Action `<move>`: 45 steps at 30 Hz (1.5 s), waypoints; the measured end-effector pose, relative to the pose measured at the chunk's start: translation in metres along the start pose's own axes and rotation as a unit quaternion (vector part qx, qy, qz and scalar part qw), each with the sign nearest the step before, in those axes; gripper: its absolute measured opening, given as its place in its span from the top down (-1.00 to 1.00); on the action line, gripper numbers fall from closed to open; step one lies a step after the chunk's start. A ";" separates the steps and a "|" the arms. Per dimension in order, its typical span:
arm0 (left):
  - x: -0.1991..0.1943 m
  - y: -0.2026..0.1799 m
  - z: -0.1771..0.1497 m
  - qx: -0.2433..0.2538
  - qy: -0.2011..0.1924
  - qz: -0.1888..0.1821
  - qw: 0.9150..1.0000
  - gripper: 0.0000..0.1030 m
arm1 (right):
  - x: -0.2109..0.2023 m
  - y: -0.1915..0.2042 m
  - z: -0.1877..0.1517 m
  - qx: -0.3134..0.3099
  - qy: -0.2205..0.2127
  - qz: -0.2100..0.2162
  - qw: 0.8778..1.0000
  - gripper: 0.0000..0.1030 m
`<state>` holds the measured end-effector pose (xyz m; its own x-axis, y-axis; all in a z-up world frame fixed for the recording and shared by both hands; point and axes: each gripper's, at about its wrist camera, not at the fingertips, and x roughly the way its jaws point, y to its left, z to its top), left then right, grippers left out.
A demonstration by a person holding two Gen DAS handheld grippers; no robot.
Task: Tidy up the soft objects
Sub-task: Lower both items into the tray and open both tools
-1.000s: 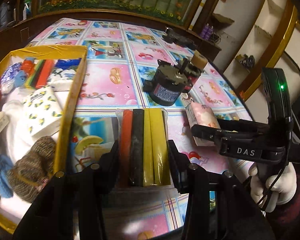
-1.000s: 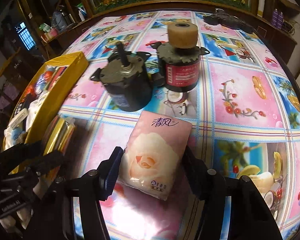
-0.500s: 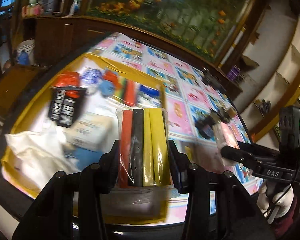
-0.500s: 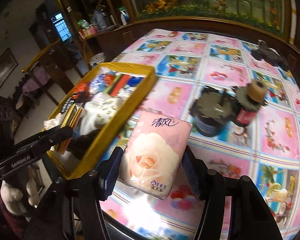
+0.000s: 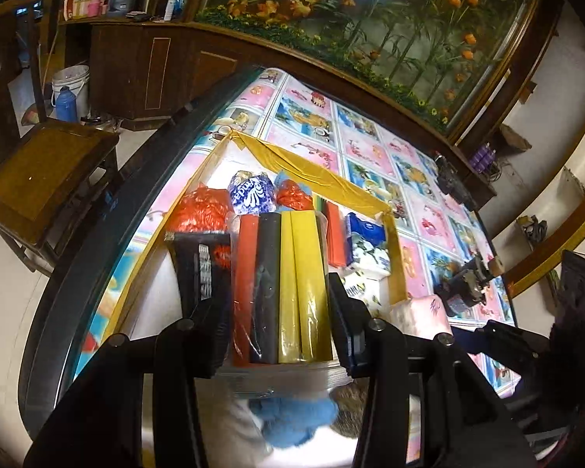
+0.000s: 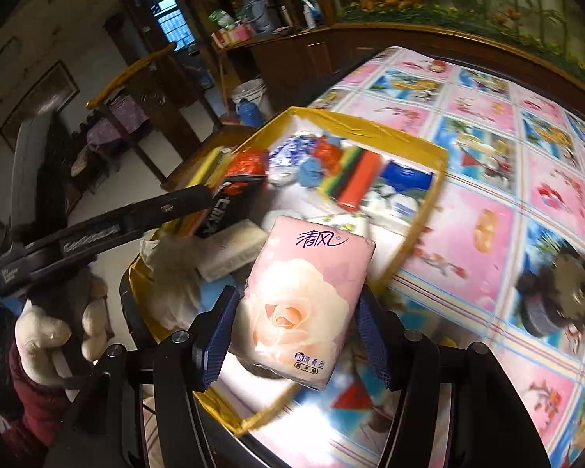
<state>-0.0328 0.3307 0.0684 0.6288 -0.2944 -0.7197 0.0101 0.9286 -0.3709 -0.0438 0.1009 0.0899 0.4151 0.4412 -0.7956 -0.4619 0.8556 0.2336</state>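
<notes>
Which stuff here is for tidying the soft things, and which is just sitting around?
For the job:
- pack of colored strips, in the left gripper
- pink tissue pack, in the right gripper
- yellow box

Just lying about:
- two motors
- white bucket
- wooden chair

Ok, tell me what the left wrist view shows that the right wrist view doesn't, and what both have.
Only the left wrist view shows the left gripper clamped on its bagged pack of red, black and yellow bars, seen head-on.

Only the right wrist view shows the rose print on the pink tissue pack gripped by the right gripper, and the white-gloved hand holding the left gripper's handle.

Both show the yellow-rimmed box of soft items, the patterned tablecloth, and the blue-and-white tissue pack inside the box.
</notes>
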 end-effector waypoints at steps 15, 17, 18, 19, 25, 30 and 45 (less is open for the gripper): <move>0.068 0.008 0.034 -0.001 0.065 -0.012 0.998 0.05 | 0.087 0.022 0.024 -0.024 0.042 -0.028 0.998 -0.18; 0.067 0.010 0.034 -0.004 0.060 -0.012 0.998 0.01 | 0.090 0.023 0.027 -0.027 0.040 -0.030 0.998 -0.22; 0.066 0.011 0.033 -0.006 0.057 -0.012 0.998 0.00 | 0.090 0.023 0.027 -0.029 0.040 -0.030 0.998 -0.24; 0.064 0.012 0.033 -0.009 0.055 -0.012 0.998 -0.01 | 0.091 0.025 0.028 -0.033 0.039 -0.030 0.998 -0.25; 0.044 0.010 0.029 -0.018 0.033 0.007 0.999 -0.22 | 0.084 0.024 0.023 -0.025 0.031 -0.011 0.999 -0.35; 0.020 -0.005 0.019 0.005 -0.001 0.045 0.999 -0.22 | 0.056 0.028 0.012 -0.036 -0.003 -0.020 0.999 -0.50; -0.024 -0.058 -0.035 0.057 -0.075 0.123 0.988 -0.32 | -0.018 0.011 -0.052 -0.016 -0.064 -0.045 0.997 -0.58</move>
<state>-0.0753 0.2761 0.0867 0.7308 -0.0276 -0.6821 -0.0758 0.9897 -0.1213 -0.0969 0.0885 0.0783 0.5509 0.3962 -0.7345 -0.4429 0.8848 0.1452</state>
